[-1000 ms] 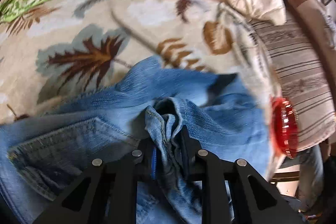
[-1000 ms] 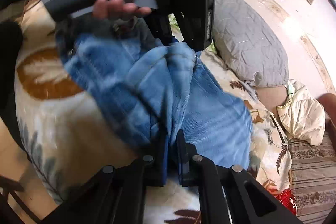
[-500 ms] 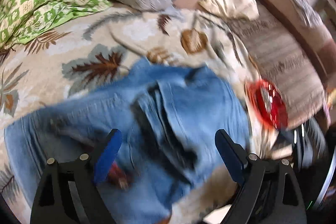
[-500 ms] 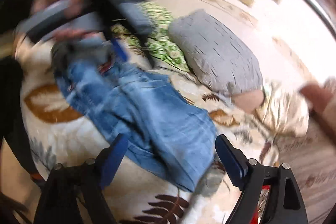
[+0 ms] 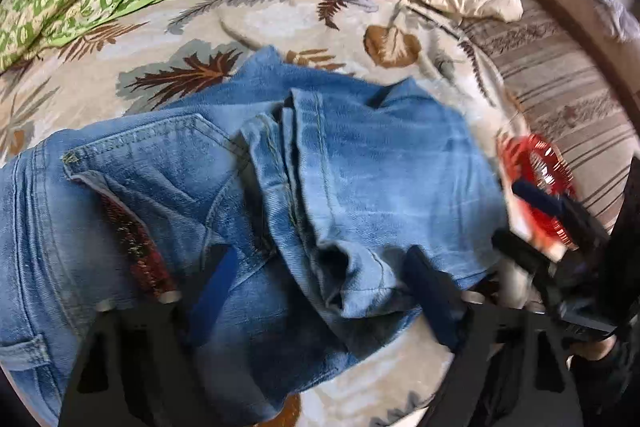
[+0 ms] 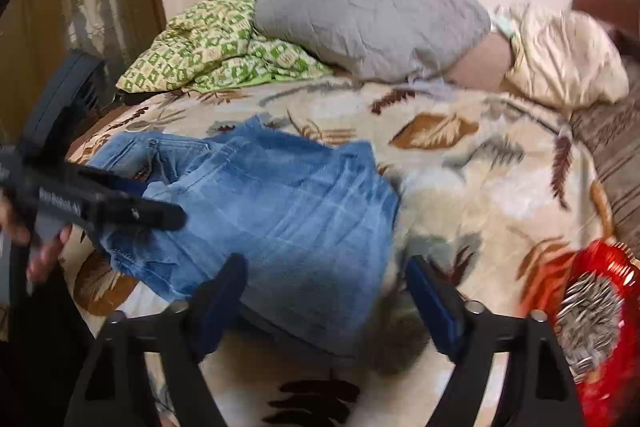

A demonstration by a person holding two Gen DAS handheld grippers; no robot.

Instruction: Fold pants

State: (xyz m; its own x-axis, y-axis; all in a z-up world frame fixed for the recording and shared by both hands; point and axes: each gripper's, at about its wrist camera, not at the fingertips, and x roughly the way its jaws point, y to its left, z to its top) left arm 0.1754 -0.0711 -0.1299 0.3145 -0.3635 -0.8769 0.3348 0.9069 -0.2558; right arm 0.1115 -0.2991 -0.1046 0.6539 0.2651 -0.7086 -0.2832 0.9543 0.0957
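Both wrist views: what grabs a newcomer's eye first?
The folded blue jeans dominate, lying mid-bed on the leaf-print blanket, with both the left gripper and right gripper open just above them. Next comes the bright red dish at the blanket's right edge. Behind, a grey pillow rests on a green checked quilt.

The red object is blurred, perhaps holding coins.
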